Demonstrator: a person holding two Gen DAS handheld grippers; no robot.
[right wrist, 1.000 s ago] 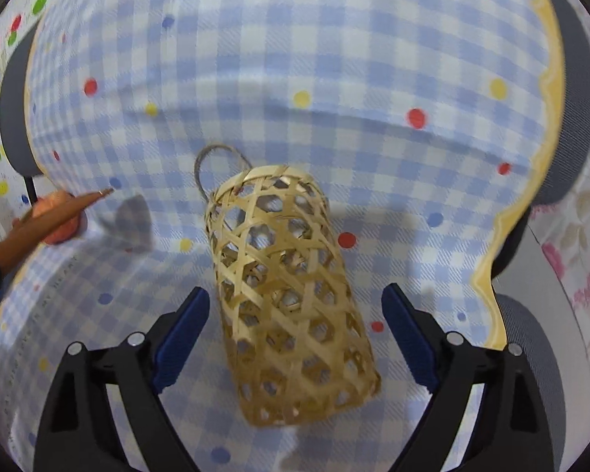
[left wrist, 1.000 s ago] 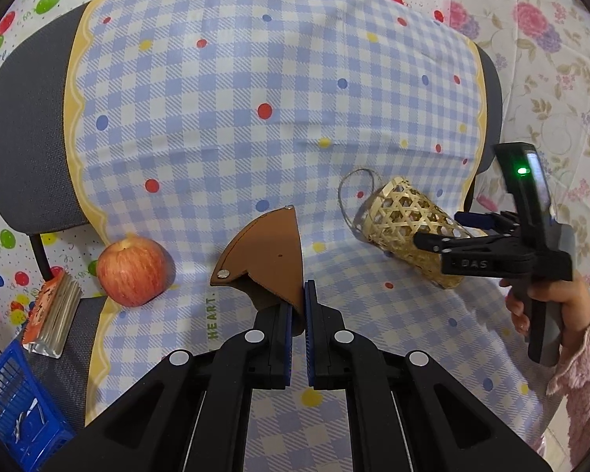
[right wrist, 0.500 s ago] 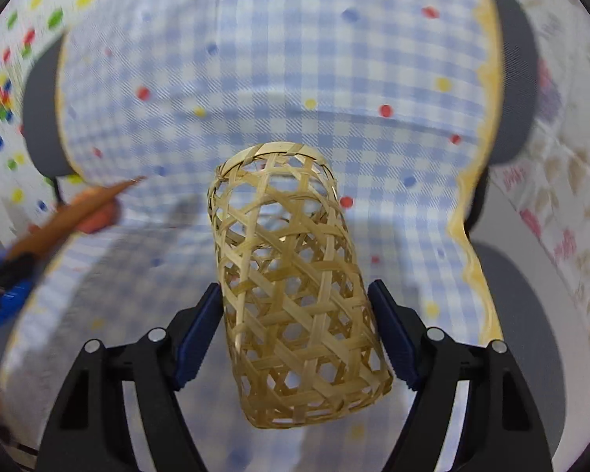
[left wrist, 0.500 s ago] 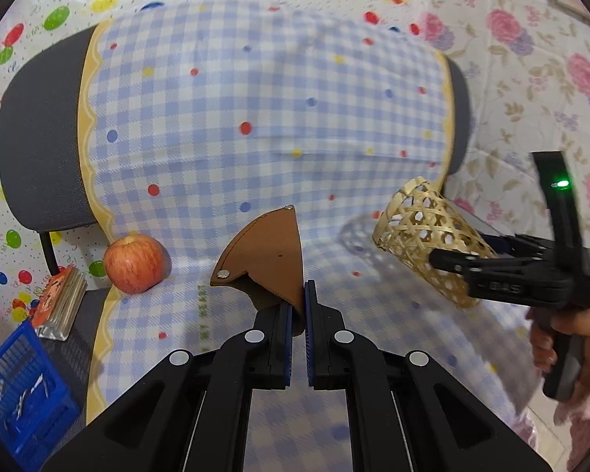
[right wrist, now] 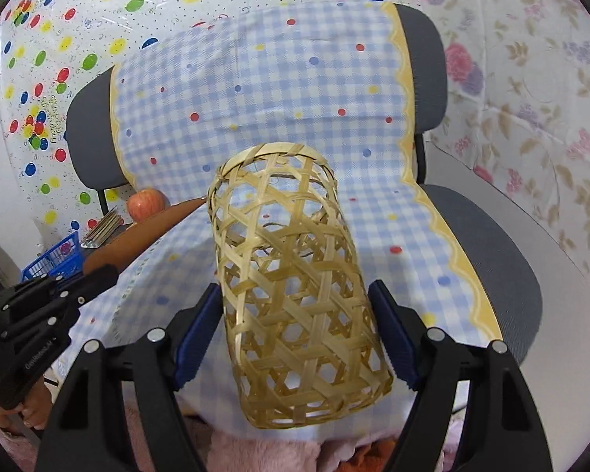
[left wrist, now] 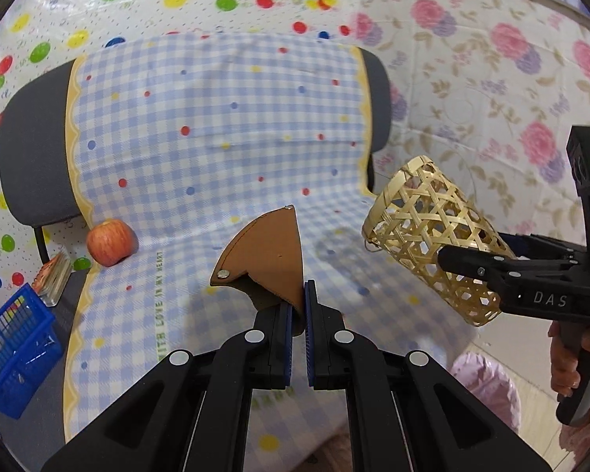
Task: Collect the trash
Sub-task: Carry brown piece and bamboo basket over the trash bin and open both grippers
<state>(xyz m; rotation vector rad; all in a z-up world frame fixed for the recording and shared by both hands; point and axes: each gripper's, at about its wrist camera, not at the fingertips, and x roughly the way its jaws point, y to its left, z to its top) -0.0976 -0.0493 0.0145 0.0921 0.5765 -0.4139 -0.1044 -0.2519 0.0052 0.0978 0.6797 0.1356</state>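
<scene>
The left tool pinched a brown leather piece while the right tool, its jaws just narrowed, clamped the woven bamboo basket above the chair.

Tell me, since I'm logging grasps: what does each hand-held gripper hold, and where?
Left hand-held gripper: brown leather piece, pinched at its lower edge. Right hand-held gripper: woven bamboo basket, clamped across its sides near the closed end.

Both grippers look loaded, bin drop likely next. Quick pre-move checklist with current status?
1. Left gripper shut on brown leather piece: ok.
2. Right gripper gripping woven bamboo basket on both sides: ok.
3. Both items lifted off checkered cloth: ok.
4. Pink-lined bin visible below right: ok.
5. Bin opening unobstructed: cannot tell.
6. Apple left on the cloth: ok.
</scene>
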